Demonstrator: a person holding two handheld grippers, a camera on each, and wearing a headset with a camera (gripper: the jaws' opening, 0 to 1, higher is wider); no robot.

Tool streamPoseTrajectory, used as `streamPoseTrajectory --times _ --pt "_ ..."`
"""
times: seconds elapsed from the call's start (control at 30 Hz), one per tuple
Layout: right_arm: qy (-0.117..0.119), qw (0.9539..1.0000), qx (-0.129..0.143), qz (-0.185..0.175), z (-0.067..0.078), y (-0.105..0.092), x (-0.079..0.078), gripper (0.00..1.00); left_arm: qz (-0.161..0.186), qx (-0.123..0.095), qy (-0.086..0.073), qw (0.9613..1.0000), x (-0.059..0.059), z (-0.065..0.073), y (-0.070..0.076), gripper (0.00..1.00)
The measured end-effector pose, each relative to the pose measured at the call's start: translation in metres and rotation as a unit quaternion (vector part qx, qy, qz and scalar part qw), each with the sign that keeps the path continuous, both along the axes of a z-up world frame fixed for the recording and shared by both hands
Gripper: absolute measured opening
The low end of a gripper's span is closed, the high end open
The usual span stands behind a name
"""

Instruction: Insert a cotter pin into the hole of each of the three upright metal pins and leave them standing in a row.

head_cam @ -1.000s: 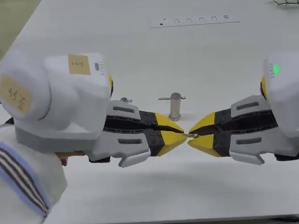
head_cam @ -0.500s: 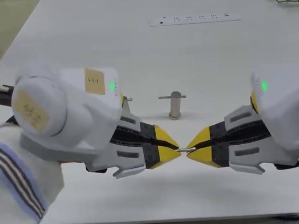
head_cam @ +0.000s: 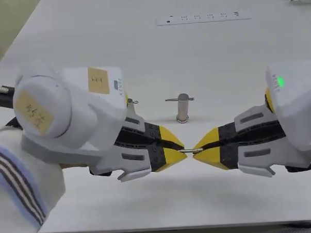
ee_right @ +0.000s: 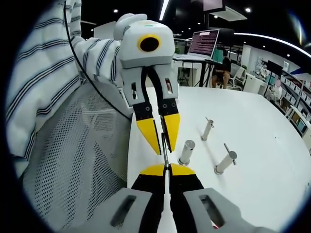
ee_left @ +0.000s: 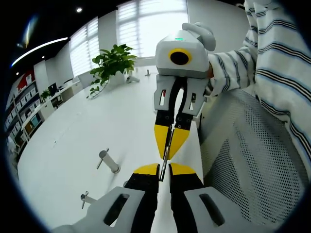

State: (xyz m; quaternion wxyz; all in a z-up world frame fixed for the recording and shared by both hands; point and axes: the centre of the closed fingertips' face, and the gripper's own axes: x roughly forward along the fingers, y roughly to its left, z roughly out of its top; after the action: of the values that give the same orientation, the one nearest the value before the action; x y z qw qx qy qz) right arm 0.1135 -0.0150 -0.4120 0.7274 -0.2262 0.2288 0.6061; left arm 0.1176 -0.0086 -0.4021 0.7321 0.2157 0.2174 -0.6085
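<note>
The cotter pin (head_cam: 190, 151) sits just below the centre of the head view. It hangs level above the bench (head_cam: 158, 59), bridging the gap between the two claws. The left claw (head_cam: 184, 149) comes in from the left edge and the right claw (head_cam: 196, 148) from the right edge. Both lie roughly level and point tip to tip at each other, nearly touching. A striped sleeve (head_cam: 16, 179) shows at the lower left, behind the left gripper body.

In the left gripper view, the left claw's jaws stand at the bottom centre, drawn narrow, with the thin pin pinched between them. The right claw reaches down from the top, nipped onto the pin's other end. In the right gripper view, the right claw's jaws are pressed together on the pin at the bottom centre. The left claw descends from above with only a slim gap, the pin held in it.

In the head view a metal pin (head_cam: 182, 109) stands upright on the bench just above the claw tips, with a cotter through its top. The top of a second metal pin (head_cam: 130, 102) peeks out at the left gripper's upper edge. To the right of centre in the right gripper view, a bare metal pin (ee_right: 186, 152) stands nearest the claws.
</note>
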Motion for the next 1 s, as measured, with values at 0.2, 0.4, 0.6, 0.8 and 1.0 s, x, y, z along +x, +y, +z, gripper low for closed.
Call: streamPoseTrajectory --times 0.2,0.4,0.6,0.8,1.0 --pt "-0.002 0.9997 0.001 -0.024 -0.004 -0.004 0.015 0.0 0.025 0.02 -0.015 0.9994 0.013 -0.006 0.01 0.17" --pt "0.002 0.9988 -0.003 -0.048 -0.014 -0.009 0.031 0.0 0.074 0.033 -0.032 0.9962 0.035 -0.009 0.024 0.18" --pt "-0.014 0.9985 -0.037 -0.038 -0.026 -0.012 0.042 0.0 0.086 0.038 -0.026 0.9952 0.044 -0.014 0.029 0.18" --pt "-0.012 0.9981 -0.048 -0.035 -0.031 -0.008 0.047 0.0 0.078 0.051 -0.021 0.9954 0.045 -0.022 0.029 0.15" --pt "-0.01 0.9973 -0.069 -0.022 -0.041 -0.011 0.048 0.0 0.077 0.058 -0.014 0.9952 0.047 -0.029 0.03 0.15"
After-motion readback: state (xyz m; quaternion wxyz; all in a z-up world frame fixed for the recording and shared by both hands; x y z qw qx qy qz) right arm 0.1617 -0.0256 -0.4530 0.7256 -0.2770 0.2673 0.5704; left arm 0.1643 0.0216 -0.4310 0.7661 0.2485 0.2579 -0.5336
